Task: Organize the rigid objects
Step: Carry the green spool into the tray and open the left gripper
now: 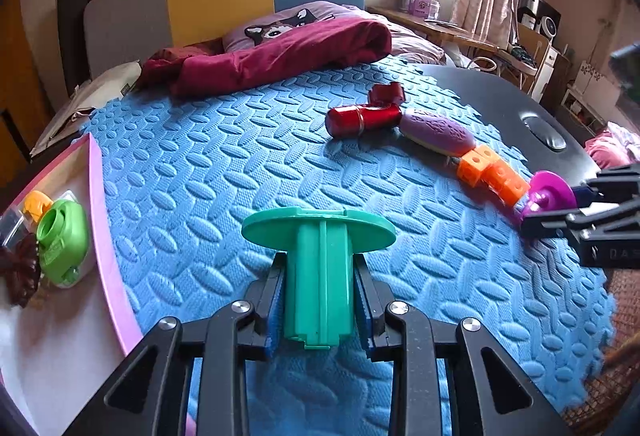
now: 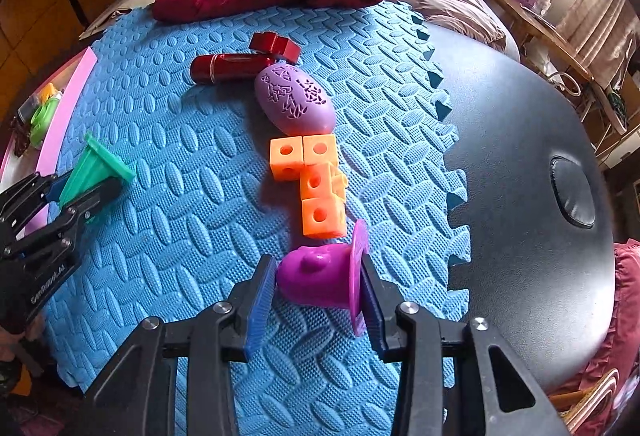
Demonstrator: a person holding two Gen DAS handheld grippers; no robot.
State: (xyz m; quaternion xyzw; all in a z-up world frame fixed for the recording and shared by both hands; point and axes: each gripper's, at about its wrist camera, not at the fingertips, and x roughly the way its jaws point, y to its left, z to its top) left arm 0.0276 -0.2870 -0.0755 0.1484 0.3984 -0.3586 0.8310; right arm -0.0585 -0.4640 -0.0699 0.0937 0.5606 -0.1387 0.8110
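My left gripper (image 1: pixel 320 284) is shut on a green flanged plastic piece (image 1: pixel 320 260), held over the blue foam mat (image 1: pixel 224 164); it also shows in the right wrist view (image 2: pixel 96 172). My right gripper (image 2: pixel 318 282) is shut on a magenta flanged piece (image 2: pixel 316 276), seen at the right in the left wrist view (image 1: pixel 550 194). On the mat lie in a row orange cubes (image 2: pixel 316 184), a purple egg-shaped piece (image 2: pixel 296 100) and a red cylinder (image 2: pixel 228 68) with a red clip (image 2: pixel 276 44).
A pink-rimmed box (image 1: pixel 100 204) at the left holds a green part (image 1: pixel 64 240) and an orange part (image 1: pixel 36 204). A maroon blanket (image 1: pixel 272 52) lies beyond the mat. A black padded surface (image 2: pixel 532 164) borders the mat's right edge.
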